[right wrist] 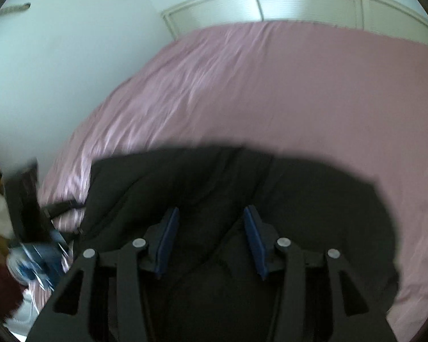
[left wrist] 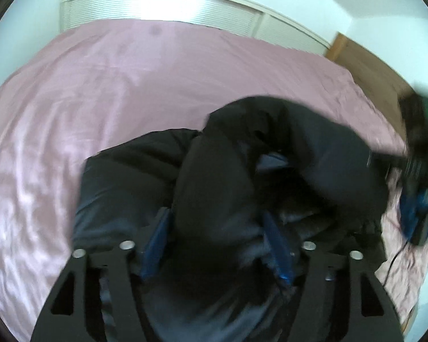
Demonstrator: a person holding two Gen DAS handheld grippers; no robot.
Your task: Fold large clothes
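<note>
A large black padded jacket [left wrist: 242, 156] lies bunched on a pink bedspread [left wrist: 114, 85]. In the left wrist view my left gripper [left wrist: 216, 225] has its blue pads [left wrist: 157, 236] set wide apart around a thick fold of the jacket, which bulges up between them. In the right wrist view the jacket [right wrist: 314, 188] lies flatter under my right gripper [right wrist: 211, 222], whose blue pads [right wrist: 168, 236] stand apart just above the cloth with nothing held between them. The right gripper also shows blurred at the right edge of the left wrist view [left wrist: 422, 171].
The pink bed [right wrist: 271, 85] fills both views. White louvred closet doors [left wrist: 157, 8] stand behind it. A wooden piece [left wrist: 365, 59] stands at the far right. The other gripper and a hand [right wrist: 34, 245] show blurred at the left edge of the right wrist view.
</note>
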